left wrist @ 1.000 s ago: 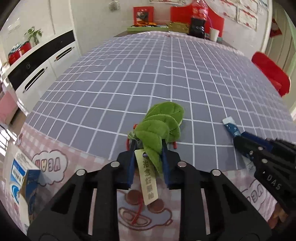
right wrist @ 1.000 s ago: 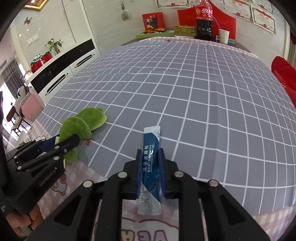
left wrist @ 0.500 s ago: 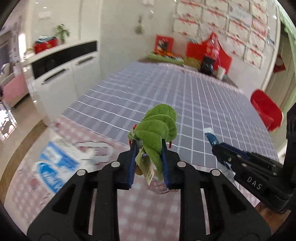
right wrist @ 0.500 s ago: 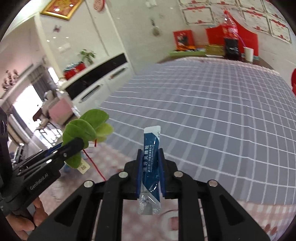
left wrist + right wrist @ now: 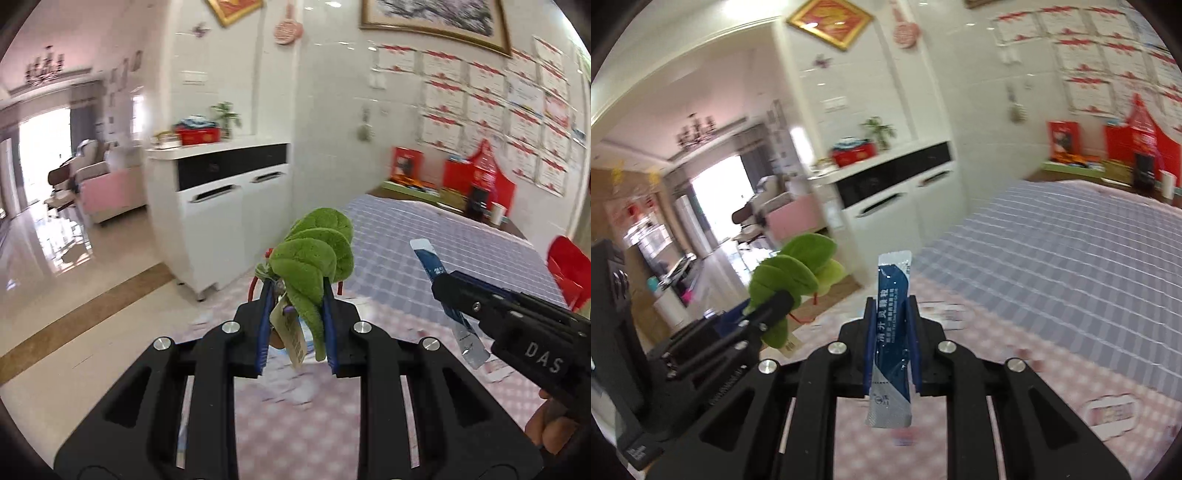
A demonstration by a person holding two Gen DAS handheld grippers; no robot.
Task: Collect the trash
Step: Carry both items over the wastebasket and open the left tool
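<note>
Gripping a green plush leaf toy [image 5: 314, 266] with a paper tag, the left gripper [image 5: 297, 332] has its jaws clamped narrow on the stem. The right gripper [image 5: 891, 339] pinches a blue sachet [image 5: 892, 325] upright between nearly closed jaws. Both items hang above the near pink edge of the table [image 5: 1052, 251], left of its grey checked cloth.

Left wrist camera peering close along its fingers [image 5: 266, 325], angled slightly down past the counter [image 5: 443, 236] edge toward the cabinet [image 5: 221, 221], right wrist camera [image 5: 908, 332] alongside facing likewise, both sharing cabinet, counter and each other's gripper.
</note>
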